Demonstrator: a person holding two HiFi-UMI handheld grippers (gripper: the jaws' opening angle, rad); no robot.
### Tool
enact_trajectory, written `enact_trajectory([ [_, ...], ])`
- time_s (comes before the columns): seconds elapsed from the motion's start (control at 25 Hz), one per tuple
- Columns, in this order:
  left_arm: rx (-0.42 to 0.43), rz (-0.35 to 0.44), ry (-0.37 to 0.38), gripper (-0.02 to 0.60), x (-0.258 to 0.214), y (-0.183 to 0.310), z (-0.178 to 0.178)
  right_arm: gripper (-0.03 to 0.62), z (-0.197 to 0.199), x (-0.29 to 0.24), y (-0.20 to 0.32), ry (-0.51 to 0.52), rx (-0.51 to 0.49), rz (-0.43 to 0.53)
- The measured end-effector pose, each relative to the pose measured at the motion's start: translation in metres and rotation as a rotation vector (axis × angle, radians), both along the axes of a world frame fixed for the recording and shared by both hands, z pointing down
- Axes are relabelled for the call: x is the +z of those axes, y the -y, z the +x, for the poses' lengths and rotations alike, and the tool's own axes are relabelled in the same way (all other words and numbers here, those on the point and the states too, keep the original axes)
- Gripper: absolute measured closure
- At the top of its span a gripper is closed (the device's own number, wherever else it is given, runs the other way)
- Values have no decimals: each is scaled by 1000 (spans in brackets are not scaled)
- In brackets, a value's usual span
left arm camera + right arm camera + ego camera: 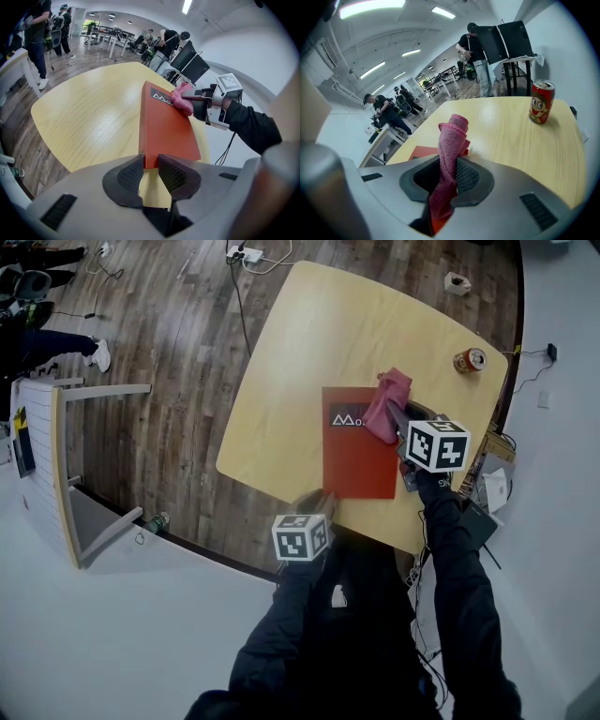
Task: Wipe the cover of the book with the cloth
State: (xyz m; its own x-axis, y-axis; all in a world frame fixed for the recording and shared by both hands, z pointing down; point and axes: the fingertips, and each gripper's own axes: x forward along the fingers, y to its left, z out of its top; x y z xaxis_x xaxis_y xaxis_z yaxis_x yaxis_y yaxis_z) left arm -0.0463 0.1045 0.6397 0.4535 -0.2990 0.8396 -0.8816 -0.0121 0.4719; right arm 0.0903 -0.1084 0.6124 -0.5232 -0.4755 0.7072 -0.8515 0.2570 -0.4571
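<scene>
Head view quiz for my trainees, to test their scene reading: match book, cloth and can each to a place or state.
1 book
2 cloth
3 can

A clamped in the right gripper
B upright near the table's far right corner
C lying flat, near edge between the left gripper's jaws

Pairs: 1-C, 2-A, 3-B

Red can (470, 360) stands nr far table (300, 343) corner, white desk (42, 460) on wood floor (169, 324), ppl (476, 49) in bg.
</scene>
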Motion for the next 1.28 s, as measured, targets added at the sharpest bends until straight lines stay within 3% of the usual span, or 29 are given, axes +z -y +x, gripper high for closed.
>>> enact_trajectory([
  [0.24,0,-1,-2,463,-1,1,-1,516,14,-5,-1,-3,30,-2],
  [0.48,-4,-2,-4,463,0,2,1,516,7,-30,1,85,48,19],
  [1.28,-10,5,-28,463,0,2,1,514,-108,-33,-27,271,-66,-64],
])
